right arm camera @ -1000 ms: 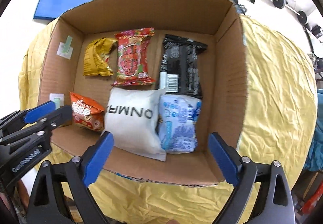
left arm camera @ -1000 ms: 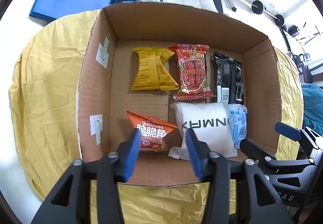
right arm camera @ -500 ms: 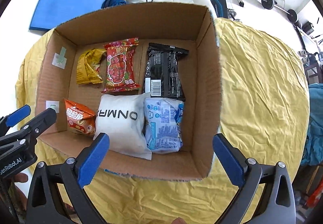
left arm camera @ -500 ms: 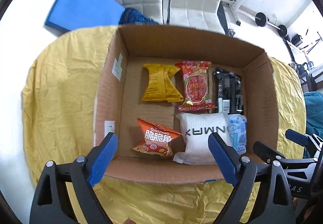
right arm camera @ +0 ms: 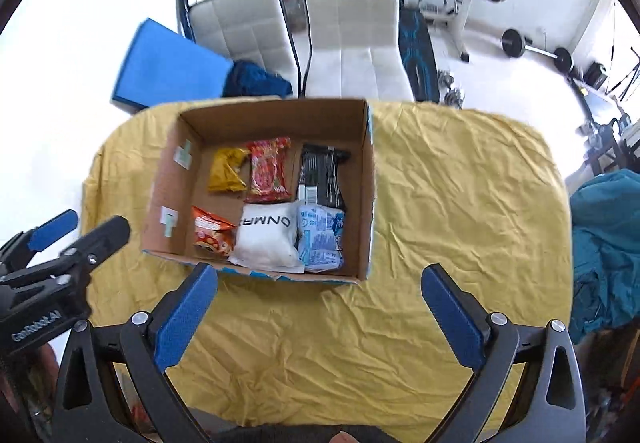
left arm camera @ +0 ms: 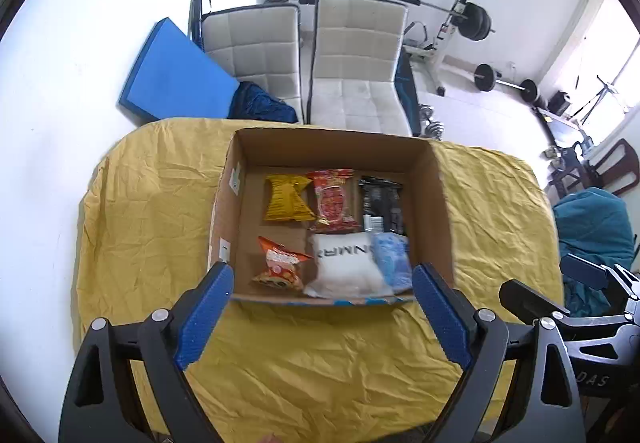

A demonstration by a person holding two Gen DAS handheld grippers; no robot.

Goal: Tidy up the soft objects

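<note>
An open cardboard box (left arm camera: 438,203) (right arm camera: 370,179) stands on the yellow cloth. Inside lie a yellow packet (left arm camera: 286,198) (right arm camera: 227,174), a red packet (left arm camera: 333,201) (right arm camera: 269,174), a black packet (left arm camera: 382,201) (right arm camera: 322,177), an orange snack bag (left arm camera: 280,265) (right arm camera: 211,233), a white pouch (left arm camera: 346,269) (right arm camera: 267,241) and a light blue packet (left arm camera: 392,261) (right arm camera: 322,241). My left gripper (left arm camera: 322,317) hangs open above the box's near edge, holding nothing. Open and empty too, my right gripper (right arm camera: 318,315) is over the cloth in front of the box.
The yellow cloth (left arm camera: 160,211) (right arm camera: 460,203) covers the whole table. Behind it stand two white chairs (left arm camera: 356,63) (right arm camera: 352,27), a blue mat (left arm camera: 172,79), and weight gear (left arm camera: 476,23). A teal cloth (left arm camera: 592,219) lies off to the right.
Both grippers rose and pulled back from the box, which now looks smaller. The left jaws went from nearly shut to wide open. The orange bag stays in the box.
</note>
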